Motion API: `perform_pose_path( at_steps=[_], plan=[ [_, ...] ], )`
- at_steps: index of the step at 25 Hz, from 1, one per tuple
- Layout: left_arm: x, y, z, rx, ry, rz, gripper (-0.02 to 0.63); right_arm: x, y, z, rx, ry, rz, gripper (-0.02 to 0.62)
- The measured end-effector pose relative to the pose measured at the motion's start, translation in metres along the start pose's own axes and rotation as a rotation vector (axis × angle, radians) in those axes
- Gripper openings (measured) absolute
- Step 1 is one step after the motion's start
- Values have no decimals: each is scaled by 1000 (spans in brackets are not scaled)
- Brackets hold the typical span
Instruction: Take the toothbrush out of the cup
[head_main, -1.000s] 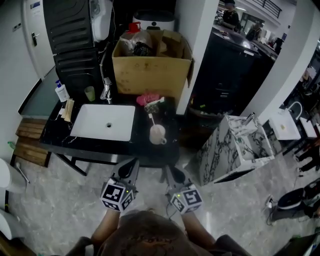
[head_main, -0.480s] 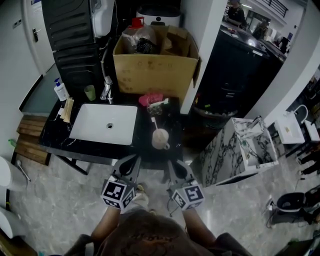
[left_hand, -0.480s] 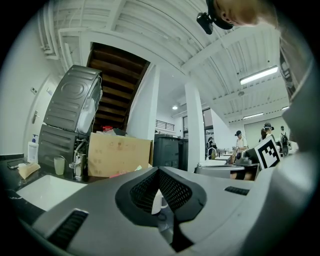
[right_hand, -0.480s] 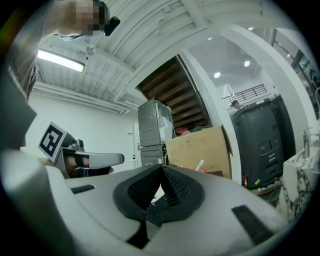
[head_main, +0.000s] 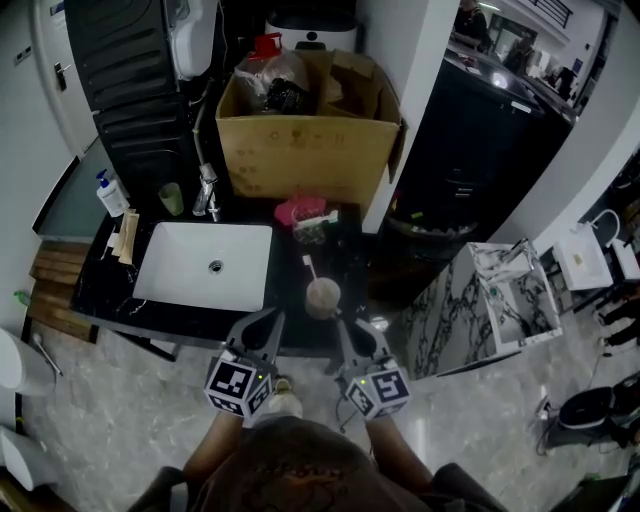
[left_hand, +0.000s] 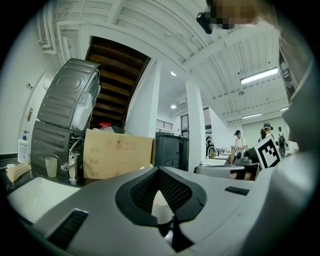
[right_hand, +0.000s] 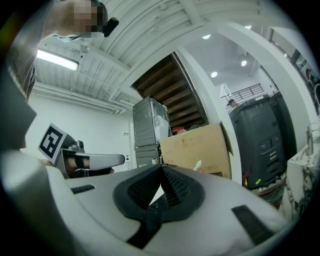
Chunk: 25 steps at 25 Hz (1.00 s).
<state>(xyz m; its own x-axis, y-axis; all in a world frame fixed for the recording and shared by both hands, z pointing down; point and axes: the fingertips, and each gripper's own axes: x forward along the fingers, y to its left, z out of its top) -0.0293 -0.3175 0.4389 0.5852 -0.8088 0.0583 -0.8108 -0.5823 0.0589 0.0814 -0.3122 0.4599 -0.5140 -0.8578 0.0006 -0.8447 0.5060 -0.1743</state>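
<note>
Head view: cup (head_main: 322, 297) sits near the counter's (head_main: 100, 292) front edge, toothbrush (head_main: 309, 270) leaning inside it; the cardboard box (head_main: 310, 150) at the back edge is packed with clutter.

Left gripper view: left gripper (left_hand: 159, 171) fingers together, nothing between.

Right gripper view: right gripper (right_hand: 161, 169) fingers together too, empty.

On black counter (head_main: 100, 292): sink (head_main: 205, 266), cup (head_main: 322, 297)
</note>
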Motion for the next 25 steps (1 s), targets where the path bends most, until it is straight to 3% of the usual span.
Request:
perform_pose_path(
  at_steps=[9,11,13,21,25],
  plan=[
    [18,15,-5,-9,15,-6,2,24,-12,-2,2,12,-5,3],
    [20,16,-6,-12,17,-8,0,30,-13,-4,5,25,1,134],
    [21,17,-8,-14,21,-8,2,35,-13,-8,9,38,4,198],
    [22,24,-14,-15,40,-1,2,66,-16,-18,-7,95,56,202],
    [20,27,-16,-19,44,7,2,90,-21,-26,-66,162,82,202]
  ],
)
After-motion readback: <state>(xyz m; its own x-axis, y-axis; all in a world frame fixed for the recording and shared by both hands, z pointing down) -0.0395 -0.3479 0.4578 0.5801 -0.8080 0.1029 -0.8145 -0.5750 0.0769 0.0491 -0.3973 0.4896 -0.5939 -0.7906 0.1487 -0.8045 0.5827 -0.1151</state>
